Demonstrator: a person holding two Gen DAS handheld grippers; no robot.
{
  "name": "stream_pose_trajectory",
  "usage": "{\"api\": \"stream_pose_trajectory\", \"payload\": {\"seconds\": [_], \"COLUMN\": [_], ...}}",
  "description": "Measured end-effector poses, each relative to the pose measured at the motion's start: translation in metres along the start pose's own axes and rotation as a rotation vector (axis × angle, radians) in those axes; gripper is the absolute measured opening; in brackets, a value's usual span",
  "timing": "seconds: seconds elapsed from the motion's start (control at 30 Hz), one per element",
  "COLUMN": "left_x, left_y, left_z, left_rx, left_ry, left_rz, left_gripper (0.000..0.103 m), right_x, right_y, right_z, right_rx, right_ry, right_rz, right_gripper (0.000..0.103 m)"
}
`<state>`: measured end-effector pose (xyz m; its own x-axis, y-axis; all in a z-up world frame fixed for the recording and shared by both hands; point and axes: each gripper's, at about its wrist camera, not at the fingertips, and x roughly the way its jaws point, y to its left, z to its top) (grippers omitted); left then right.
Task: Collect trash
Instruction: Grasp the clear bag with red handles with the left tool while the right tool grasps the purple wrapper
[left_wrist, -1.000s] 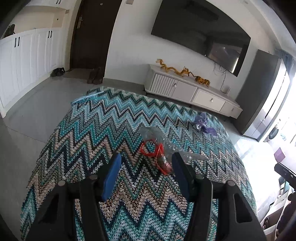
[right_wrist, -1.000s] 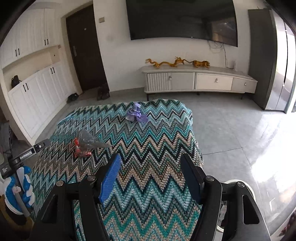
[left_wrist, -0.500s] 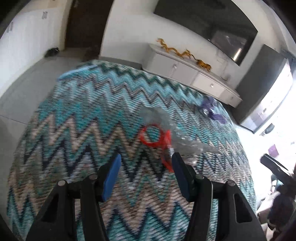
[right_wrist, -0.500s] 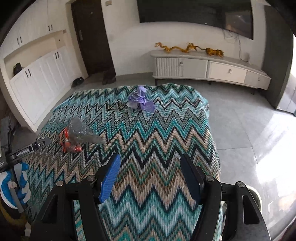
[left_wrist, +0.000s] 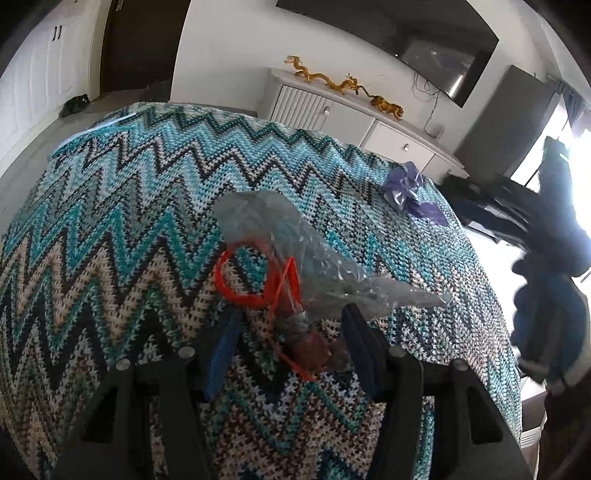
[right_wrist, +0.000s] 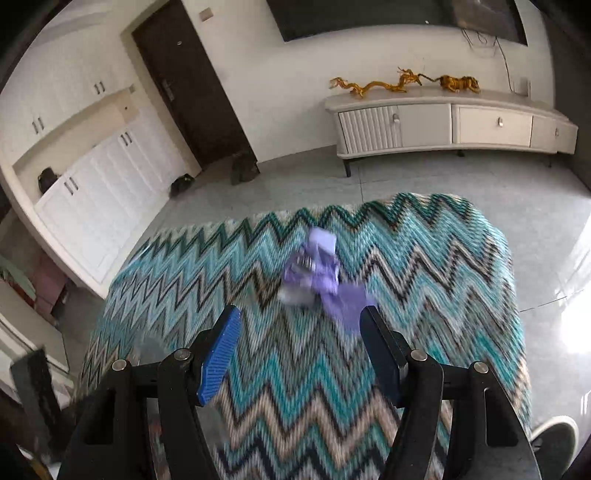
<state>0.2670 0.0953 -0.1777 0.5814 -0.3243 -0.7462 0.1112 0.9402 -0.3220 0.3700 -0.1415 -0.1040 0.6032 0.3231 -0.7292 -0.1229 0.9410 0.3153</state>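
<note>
Both spread wide: left gripper (left_wrist: 290, 336) straddles the clear bag (left_wrist: 295, 251) with red ties, right gripper (right_wrist: 300, 334) hovers just short of the purple wrapper (right_wrist: 314, 266) on the zigzag-cloth bench (right_wrist: 424, 266); TV cabinet (right_wrist: 461, 125) behind.

Clear bag (left_wrist: 295, 258) and crumpled wrapper (left_wrist: 410, 192) lie apart on blanket (left_wrist: 110, 221).

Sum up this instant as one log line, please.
left hand-held gripper: open, straddling clear plastic bag with red ties | right hand-held gripper: open, nearing crumpled purple plastic wrapper | zigzag knitted blanket: underneath
</note>
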Motion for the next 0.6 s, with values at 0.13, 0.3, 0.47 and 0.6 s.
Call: {"api": "stream_pose_trajectory", "payload": {"seconds": [0.13, 0.3, 0.47, 0.6], "left_x": [0.003, 0.008, 0.006, 0.007], "left_y": [-0.002, -0.007, -0.002, -0.001], "left_z": [-0.002, 0.0, -0.002, -0.004], "left_rx": [0.025, 0.054, 0.042, 0.042], "left_ry": [-0.017, -0.019, -0.029, -0.02], "left_rz": [-0.023, -0.039, -0.048, -0.06], "left_gripper": [0.054, 0.054, 0.037, 0.016], "right_x": [0.029, 0.057, 0.05, 0.02], "right_y": [0.006, 0.009, 0.013, 0.021], "right_z": [0.009, 0.01, 0.006, -0.011], "right_rx": [-0.016, -0.025, -0.063, -0.117], "right_ry": [0.023, 0.062, 0.058, 0.041], "right_rz": [0.013, -0.029, -0.028, -0.006], "right_gripper": [0.066, 0.065, 0.04, 0.038]}}
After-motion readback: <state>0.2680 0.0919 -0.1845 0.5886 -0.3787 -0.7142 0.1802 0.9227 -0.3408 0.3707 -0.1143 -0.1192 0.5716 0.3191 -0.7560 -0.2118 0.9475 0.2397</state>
